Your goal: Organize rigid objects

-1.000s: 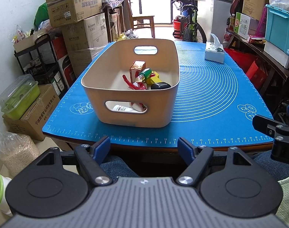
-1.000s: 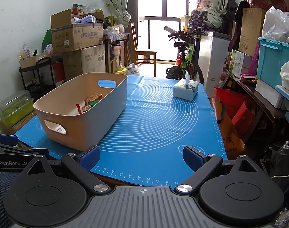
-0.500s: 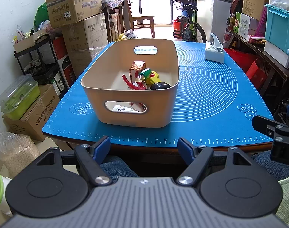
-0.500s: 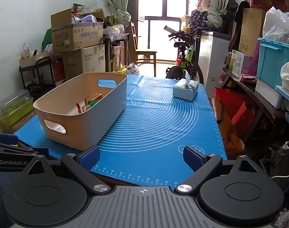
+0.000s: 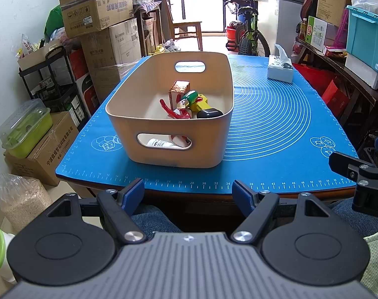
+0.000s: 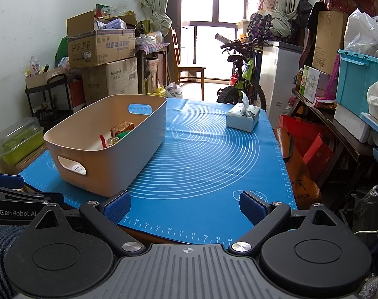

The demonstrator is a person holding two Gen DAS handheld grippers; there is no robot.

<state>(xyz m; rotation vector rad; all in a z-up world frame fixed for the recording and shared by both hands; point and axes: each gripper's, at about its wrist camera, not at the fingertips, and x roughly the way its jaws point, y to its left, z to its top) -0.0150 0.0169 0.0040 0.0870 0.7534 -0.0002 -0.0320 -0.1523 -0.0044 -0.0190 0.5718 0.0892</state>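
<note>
A beige bin (image 5: 164, 149) with cut-out handles stands on the blue mat (image 5: 276, 129). In it lie a small brown box (image 5: 179, 88), a green and yellow toy (image 5: 195, 98), a red tool (image 5: 175, 113), a black object (image 5: 210, 112) and a white tube (image 5: 160, 144). The bin also shows in the right wrist view (image 6: 101, 164). My left gripper (image 5: 188, 194) is open and empty, held off the table's near edge in front of the bin. My right gripper (image 6: 185, 205) is open and empty over the mat's near edge, right of the bin.
A tissue box (image 5: 280, 71) sits at the mat's far right, also in the right wrist view (image 6: 243, 118). Cardboard boxes (image 5: 96, 12) and a shelf stand left of the table. A bicycle (image 6: 241, 82) is behind it. Storage bins (image 6: 358, 82) line the right side.
</note>
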